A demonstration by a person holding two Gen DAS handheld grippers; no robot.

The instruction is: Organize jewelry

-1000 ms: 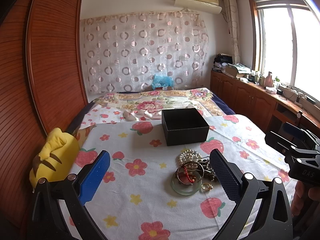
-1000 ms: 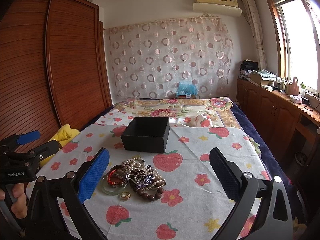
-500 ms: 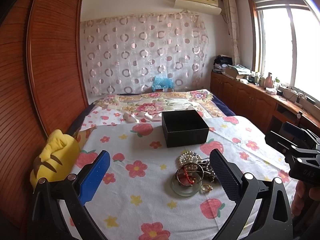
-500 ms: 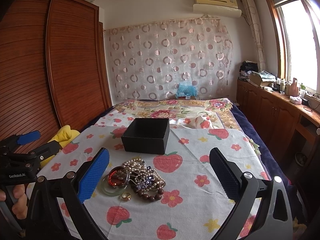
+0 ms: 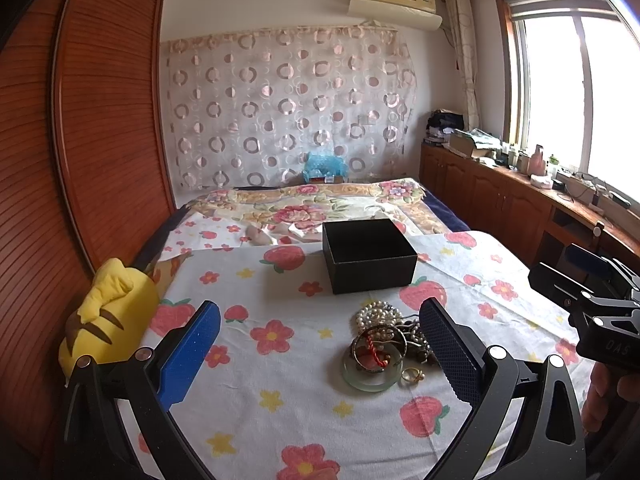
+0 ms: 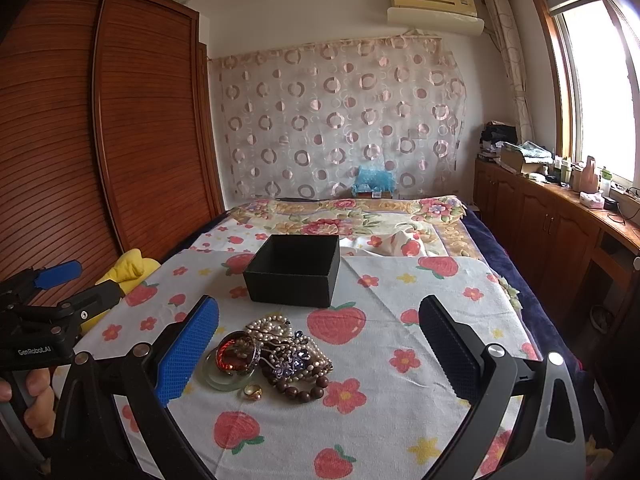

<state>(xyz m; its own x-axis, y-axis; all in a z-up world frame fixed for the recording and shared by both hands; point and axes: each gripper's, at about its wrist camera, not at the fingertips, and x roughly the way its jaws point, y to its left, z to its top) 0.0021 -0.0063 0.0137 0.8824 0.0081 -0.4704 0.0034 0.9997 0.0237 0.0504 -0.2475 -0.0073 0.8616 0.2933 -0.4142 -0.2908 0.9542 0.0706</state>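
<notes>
Left gripper (image 5: 320, 344) and right gripper (image 6: 319, 342): jaws wide apart, holding nothing, above the bed (image 6: 400, 340). Jewelry (image 6: 276, 360) heaped on the strawberry cloth (image 5: 280, 380), just in front of the open black box (image 5: 370, 254), apart from it.

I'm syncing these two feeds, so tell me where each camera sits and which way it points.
Left wrist: on the left tool, facing across the bed at the black box, jewelry pile right of center; right tool at right edge.
Right wrist: on the right tool, same heading, pile left of center; left tool at left edge.
Shared: box, pile, curtain.
</notes>
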